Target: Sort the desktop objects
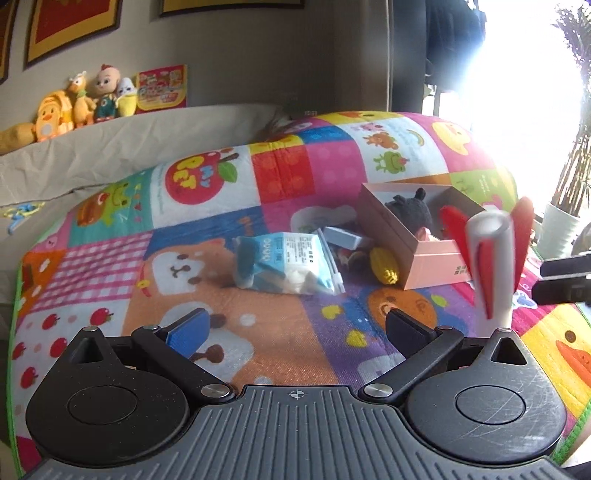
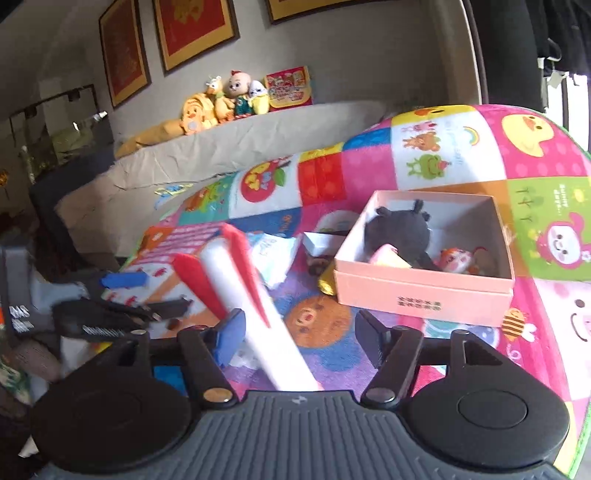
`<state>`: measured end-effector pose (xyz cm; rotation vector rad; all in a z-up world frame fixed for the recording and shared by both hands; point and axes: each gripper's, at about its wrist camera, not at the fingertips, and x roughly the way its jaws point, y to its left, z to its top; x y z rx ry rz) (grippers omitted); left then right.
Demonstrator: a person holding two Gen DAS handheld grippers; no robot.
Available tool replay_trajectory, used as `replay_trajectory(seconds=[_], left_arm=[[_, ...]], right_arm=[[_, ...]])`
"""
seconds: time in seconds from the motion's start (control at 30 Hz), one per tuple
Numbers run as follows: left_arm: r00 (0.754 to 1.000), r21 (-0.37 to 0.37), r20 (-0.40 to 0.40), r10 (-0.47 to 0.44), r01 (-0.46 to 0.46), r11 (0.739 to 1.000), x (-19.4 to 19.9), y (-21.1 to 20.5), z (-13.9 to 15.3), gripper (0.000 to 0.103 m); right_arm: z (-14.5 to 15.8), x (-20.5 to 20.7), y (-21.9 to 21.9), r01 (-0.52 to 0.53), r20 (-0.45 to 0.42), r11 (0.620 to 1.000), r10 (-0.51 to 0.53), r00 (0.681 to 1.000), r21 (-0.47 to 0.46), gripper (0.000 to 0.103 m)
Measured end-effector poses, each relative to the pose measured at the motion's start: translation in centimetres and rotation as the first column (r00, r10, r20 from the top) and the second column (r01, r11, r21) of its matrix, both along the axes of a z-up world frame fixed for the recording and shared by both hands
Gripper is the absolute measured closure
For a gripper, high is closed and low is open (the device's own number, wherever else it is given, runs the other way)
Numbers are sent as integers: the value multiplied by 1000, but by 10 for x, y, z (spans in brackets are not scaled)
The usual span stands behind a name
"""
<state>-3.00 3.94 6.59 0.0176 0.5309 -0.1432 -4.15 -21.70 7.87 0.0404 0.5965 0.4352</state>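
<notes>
A patchwork play mat [image 1: 280, 177] in bright cartoon squares covers the tabletop, with a grey wall, framed red pictures [image 2: 192, 29] and a row of soft toys [image 1: 85, 99] on a ledge behind. An open pink box [image 2: 421, 291] sits on the mat; inside it lie a black plush toy [image 2: 399, 229] and a small orange figure [image 2: 456, 258], the latter seen only from the right wrist view. The left wrist view alone shows a blue-and-white packet [image 1: 284, 264] lying flat on the mat left of the box, a yellow toy [image 1: 386, 265] against the box's near corner, and strong window glare at the right edge that washes out all detail there. The left tongs [image 1: 295, 332] are spread wide with nothing between them, over the mat short of the packet. The right tongs [image 2: 299, 338] are parted, and a white rocket with red fins [image 2: 240, 288] lies slanted in the gap, its body close to the blue left pad; whether that pad touches it cannot be told, and the right pad stands clear. The rocket is blurred in both views, and its lower end is hidden behind the tongs' body. Small items between packet and box are too cluttered to identify.
</notes>
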Motion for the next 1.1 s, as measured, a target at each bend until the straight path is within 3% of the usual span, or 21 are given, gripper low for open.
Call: replay_trajectory(seconds=[0.2, 0.6, 0.77, 0.87, 0.93, 1.03, 1.1], left_arm=[[1000, 2, -7, -8, 8, 1000, 3, -2, -3, 0], [998, -9, -43, 45, -46, 999, 13, 15, -14, 0], [999, -16, -46, -1, 0, 1000, 35, 13, -12, 0], [999, 34, -24, -46, 47, 998, 61, 3, -9, 0], [997, 78, -36, -70, 72, 994, 85, -3, -10, 0], [998, 125, -30, -55, 59, 990, 119, -3, -13, 0], [999, 95, -29, -30, 32, 995, 142, 8, -17, 0]], right_arm=[[-27, 5, 6, -3, -76, 999, 0, 997, -46, 33], [-45, 11, 40, -108, -66, 986, 101, 993, -126, 27], [-54, 25, 69, -185, 4, 955, 191, 982, -232, 27], [-62, 34, 86, -227, 14, 929, 242, 970, -293, 27], [-64, 40, 95, -269, -23, 909, 276, 961, -318, 48], [-58, 39, 89, -248, -22, 910, 255, 967, -331, 63], [-53, 39, 71, -204, -29, 929, 206, 978, -309, 76]])
